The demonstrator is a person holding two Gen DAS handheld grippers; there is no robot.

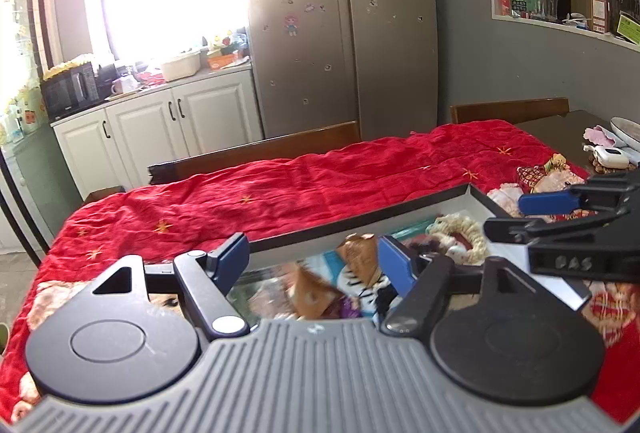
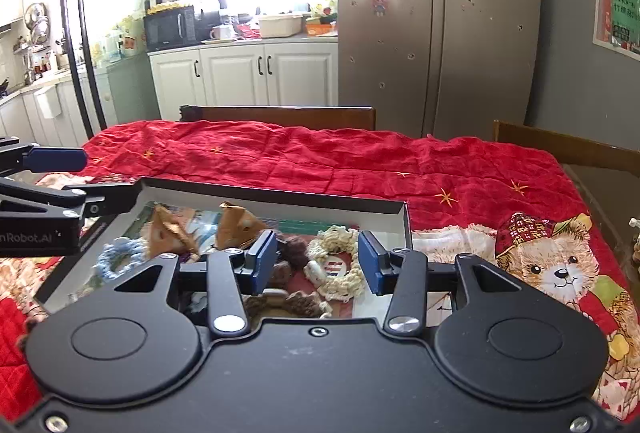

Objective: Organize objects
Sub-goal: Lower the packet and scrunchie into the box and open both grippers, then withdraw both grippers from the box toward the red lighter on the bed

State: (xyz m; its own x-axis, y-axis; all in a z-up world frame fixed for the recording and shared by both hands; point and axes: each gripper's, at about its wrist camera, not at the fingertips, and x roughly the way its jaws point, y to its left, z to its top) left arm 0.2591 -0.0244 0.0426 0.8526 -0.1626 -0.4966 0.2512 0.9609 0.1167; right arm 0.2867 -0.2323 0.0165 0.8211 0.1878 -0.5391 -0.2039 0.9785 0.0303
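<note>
A box (image 2: 402,219) of small toys is seen on the red cloth (image 2: 320,161). The cream rope ring (image 2: 340,273) looks soft and light; its loop could be pinched. Both the left gripper (image 1: 312,259) and the right gripper (image 2: 318,259) have fingers spread, with nothing held.

One box (image 2: 280,199); two rope rings: cream (image 2: 340,265), blue (image 2: 120,257); two brown pouches (image 2: 236,223).

Your left gripper (image 1: 312,259) has a ribbed grey base; your right gripper (image 2: 317,261) is black, both blue-padded, silver-screwed.
</note>
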